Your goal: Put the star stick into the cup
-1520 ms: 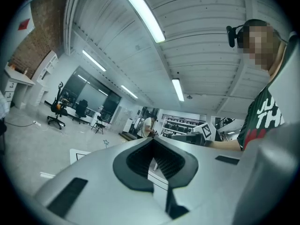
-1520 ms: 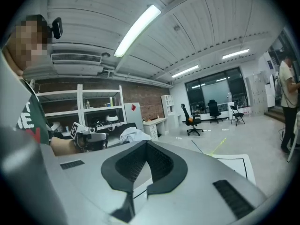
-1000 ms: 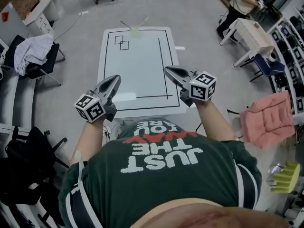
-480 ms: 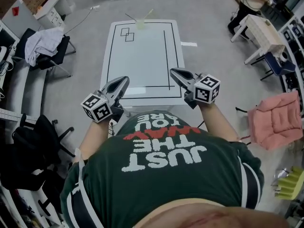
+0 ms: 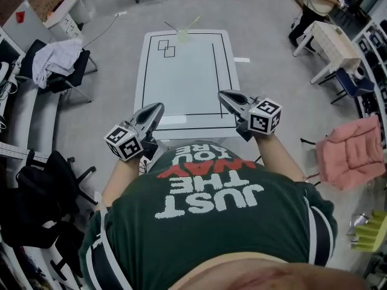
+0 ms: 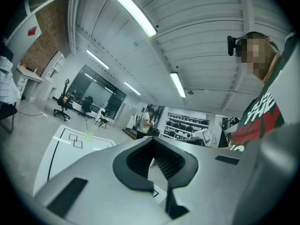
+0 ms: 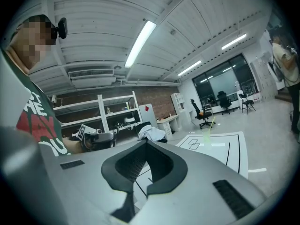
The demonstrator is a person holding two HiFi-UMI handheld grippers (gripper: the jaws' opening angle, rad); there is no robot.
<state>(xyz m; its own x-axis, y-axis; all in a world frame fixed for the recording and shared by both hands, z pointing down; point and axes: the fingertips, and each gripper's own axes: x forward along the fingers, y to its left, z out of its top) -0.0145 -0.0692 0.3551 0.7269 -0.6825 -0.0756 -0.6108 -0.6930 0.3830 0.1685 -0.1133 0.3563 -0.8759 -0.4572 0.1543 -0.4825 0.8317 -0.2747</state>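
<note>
The left tool (image 5: 158,107) and right tool (image 5: 222,94) hang over the near edge of the white surface (image 5: 181,83). Each has its jaws closed together with nothing between them, as both gripper views show. A black outline frames the surface, with two small squares (image 5: 164,47) drawn well ahead of the left tool near the far left corner.

The cup (image 5: 182,36) stands at the far edge, well ahead of both tools and between their lines of aim. The star stick (image 5: 192,23) leans out of it, away to the right; its tip is too small to make out.

The stretch of surface between the tools and the cup is bare. Grey floor (image 5: 115,101) runs along both long edges. Off to the left of the left tool is a chair draped with cloth (image 5: 57,59). To the right of the right tool are a pale desk (image 5: 331,41) and a pink cushioned seat (image 5: 347,153), and a person (image 5: 314,5) stands by the desk.
</note>
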